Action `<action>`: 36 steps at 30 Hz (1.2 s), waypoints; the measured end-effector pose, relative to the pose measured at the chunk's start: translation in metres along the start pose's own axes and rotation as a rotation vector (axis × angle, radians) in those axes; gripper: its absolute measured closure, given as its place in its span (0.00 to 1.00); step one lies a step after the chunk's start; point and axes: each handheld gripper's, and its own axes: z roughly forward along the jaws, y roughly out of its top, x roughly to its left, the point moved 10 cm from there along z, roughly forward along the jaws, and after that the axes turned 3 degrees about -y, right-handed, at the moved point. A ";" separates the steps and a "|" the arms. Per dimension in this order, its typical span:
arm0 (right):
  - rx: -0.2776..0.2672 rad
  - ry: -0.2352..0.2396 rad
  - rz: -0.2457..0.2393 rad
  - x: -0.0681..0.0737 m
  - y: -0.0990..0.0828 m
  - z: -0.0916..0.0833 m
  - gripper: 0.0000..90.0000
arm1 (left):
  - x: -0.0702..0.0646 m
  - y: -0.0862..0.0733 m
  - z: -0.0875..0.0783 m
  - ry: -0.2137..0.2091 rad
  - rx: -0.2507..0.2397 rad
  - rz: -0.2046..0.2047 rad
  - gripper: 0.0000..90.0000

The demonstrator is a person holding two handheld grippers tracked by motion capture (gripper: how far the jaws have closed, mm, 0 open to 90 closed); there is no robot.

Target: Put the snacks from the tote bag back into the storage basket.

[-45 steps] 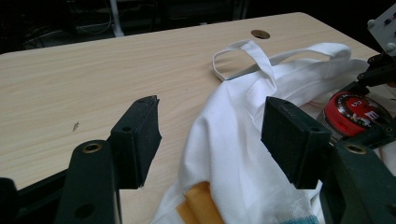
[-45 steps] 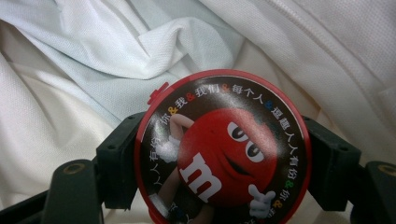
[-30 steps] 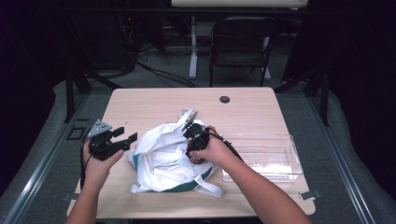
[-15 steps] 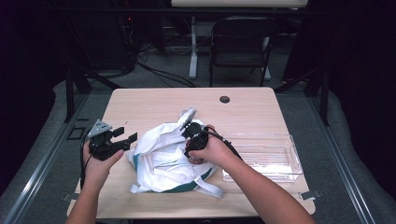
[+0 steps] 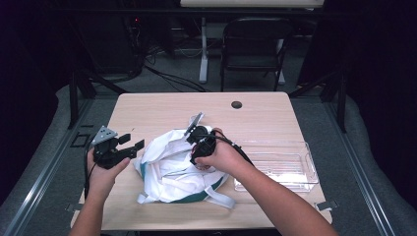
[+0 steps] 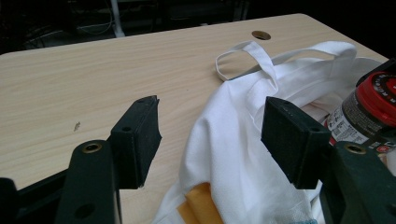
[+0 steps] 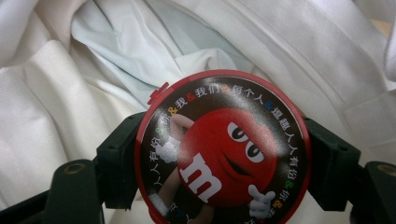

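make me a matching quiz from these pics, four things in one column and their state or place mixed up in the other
Things:
1. left hand-held gripper
2. right hand-held gripper
3. white cloth bag
4. clear plastic bin

States or places:
A. empty, on the table's right side
B. shut on the red-lidded candy jar
C. crumpled at the table's middle
D. open, jaws wide apart at the bag's edge

Pairs: 1-D, 2-B, 3-C, 4-A

White "m" on red lid [image 7: 222,149]
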 end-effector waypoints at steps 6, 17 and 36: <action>-0.012 0.000 -0.006 0.003 0.006 -0.010 0.28 | 0.000 0.000 0.000 0.000 -0.001 -0.001 0.41; -0.020 -0.008 -0.011 0.000 0.014 -0.031 0.28 | 0.000 0.001 -0.001 0.001 -0.007 0.001 0.41; -0.031 -0.014 -0.015 -0.005 0.010 -0.056 0.28 | 0.000 0.001 -0.001 0.003 -0.009 -0.001 0.41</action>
